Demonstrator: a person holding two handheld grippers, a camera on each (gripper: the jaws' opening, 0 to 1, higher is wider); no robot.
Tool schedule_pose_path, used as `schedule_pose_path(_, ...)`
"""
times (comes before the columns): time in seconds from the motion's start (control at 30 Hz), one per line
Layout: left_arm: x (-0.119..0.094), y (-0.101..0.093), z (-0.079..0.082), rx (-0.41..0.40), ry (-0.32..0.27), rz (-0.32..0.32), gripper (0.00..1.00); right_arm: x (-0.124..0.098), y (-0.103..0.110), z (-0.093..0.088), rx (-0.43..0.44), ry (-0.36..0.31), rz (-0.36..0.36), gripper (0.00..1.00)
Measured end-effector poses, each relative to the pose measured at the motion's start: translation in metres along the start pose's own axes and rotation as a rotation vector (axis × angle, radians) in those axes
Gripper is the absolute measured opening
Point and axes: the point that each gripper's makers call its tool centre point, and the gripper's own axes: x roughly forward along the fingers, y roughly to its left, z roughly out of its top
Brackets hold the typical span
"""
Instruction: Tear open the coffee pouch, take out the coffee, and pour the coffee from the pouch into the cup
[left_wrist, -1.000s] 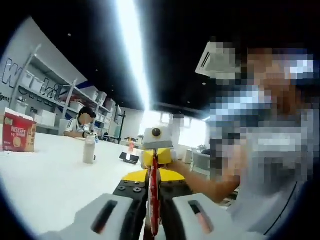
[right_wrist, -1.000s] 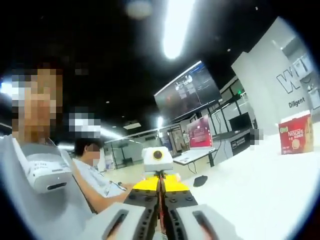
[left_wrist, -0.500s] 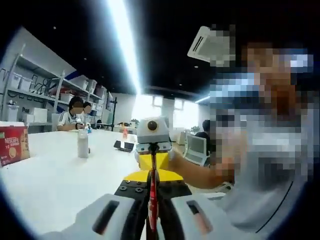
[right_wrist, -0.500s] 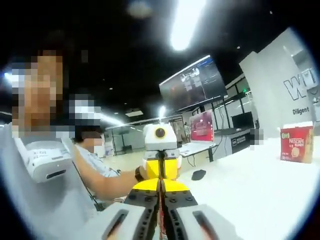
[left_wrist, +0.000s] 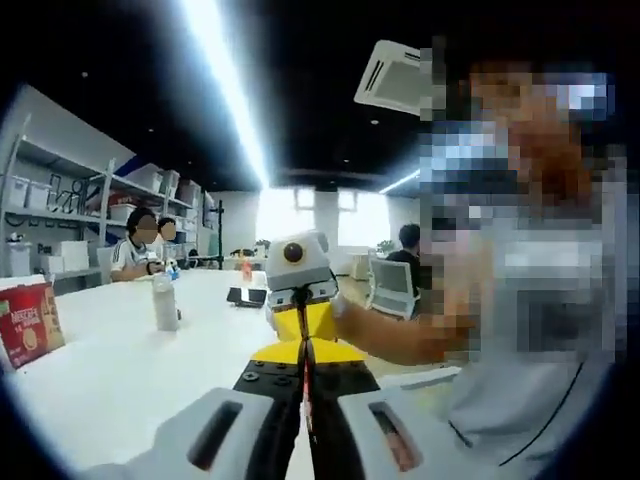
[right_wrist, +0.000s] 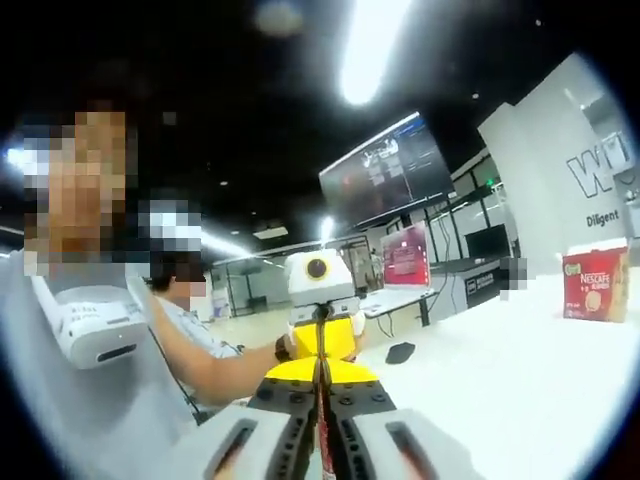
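In the left gripper view my left gripper (left_wrist: 303, 352) is shut on the coffee pouch (left_wrist: 306, 402), a thin red strip seen edge-on between the black and yellow jaws. The right gripper (left_wrist: 301, 322) faces it tip to tip. In the right gripper view my right gripper (right_wrist: 322, 369) is shut on the same red pouch (right_wrist: 322, 442), with the left gripper (right_wrist: 322, 337) just beyond. Both are held in the air above the white table (left_wrist: 110, 370).
A red Nescafe box (left_wrist: 25, 325) (right_wrist: 595, 285) stands on the table. A white bottle (left_wrist: 165, 302) and a black object (left_wrist: 245, 296) sit further back. A dark mouse (right_wrist: 400, 352) lies on the table. People sit at the far end; the person holding the grippers is close.
Both views have swung a little with the hands. The facing gripper now looks slightly further off, and less of the red strip shows between the left jaws.
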Motion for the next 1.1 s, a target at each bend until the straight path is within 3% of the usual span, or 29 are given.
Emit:
schedule_pose_path(0.1,0.000,0.001,0.006,0.084,0.001,0.015,0.03,-0.001,0.001,0.006,0.065,-0.027,-0.001,0.01)
schedule_pose_path(0.27,0.005,0.000,0.018,0.359,0.069,0.077,0.02,-0.006,0.001,0.016,0.188,-0.066,0.060,0.01)
schedule_pose_path(0.33,0.008,-0.001,0.021,0.421,0.082,0.094,0.02,-0.008,0.001,0.020,0.233,-0.075,0.091,0.00)
schedule_pose_path(0.37,0.012,-0.003,0.025,0.559,0.117,0.118,0.02,-0.011,0.002,0.024,0.308,-0.076,0.150,0.00)
schedule_pose_path(0.47,0.016,-0.007,0.027,0.755,0.161,0.124,0.02,-0.014,0.001,0.026,0.448,-0.077,0.238,0.00)
schedule_pose_path(0.57,0.018,-0.005,0.020,1.067,0.294,0.149,0.02,-0.012,-0.003,0.023,0.573,-0.084,0.288,0.00)
schedule_pose_path(0.63,0.015,0.005,0.015,1.283,0.416,0.188,0.02,-0.007,-0.015,0.021,0.649,-0.135,0.268,0.00)
schedule_pose_path(0.7,0.013,0.013,0.011,1.319,0.480,0.246,0.02,-0.004,-0.015,0.017,0.660,-0.158,0.262,0.00)
schedule_pose_path(0.73,0.011,0.018,0.009,1.274,0.496,0.282,0.02,-0.003,-0.023,0.018,0.631,-0.183,0.220,0.00)
schedule_pose_path(0.8,0.008,0.024,0.004,1.077,0.463,0.335,0.02,0.000,-0.028,0.013,0.509,-0.197,0.132,0.01)
schedule_pose_path(0.83,0.005,0.029,0.002,0.972,0.419,0.358,0.02,0.001,-0.033,0.013,0.402,-0.214,0.056,0.00)
schedule_pose_path(0.9,0.000,0.043,-0.004,0.649,0.278,0.394,0.02,0.002,-0.039,0.010,0.236,-0.206,-0.061,0.00)
schedule_pose_path(0.97,-0.004,0.055,-0.008,0.299,0.154,0.414,0.02,0.000,-0.049,0.009,-0.033,-0.168,-0.219,0.00)
schedule_pose_path(1.0,-0.006,0.059,-0.011,0.160,0.131,0.420,0.02,0.000,-0.056,0.006,-0.188,-0.110,-0.308,0.00)
schedule_pose_path(1.03,-0.008,0.063,-0.015,0.067,0.117,0.426,0.02,0.002,-0.058,0.003,-0.304,-0.076,-0.380,0.00)
schedule_pose_path(1.07,-0.010,0.068,-0.013,-0.001,0.030,0.438,0.02,0.003,-0.060,0.005,-0.427,-0.054,-0.478,0.00)
schedule_pose_path(1.1,-0.011,0.072,-0.015,-0.091,-0.010,0.448,0.02,0.004,-0.062,0.004,-0.485,-0.028,-0.522,0.00)
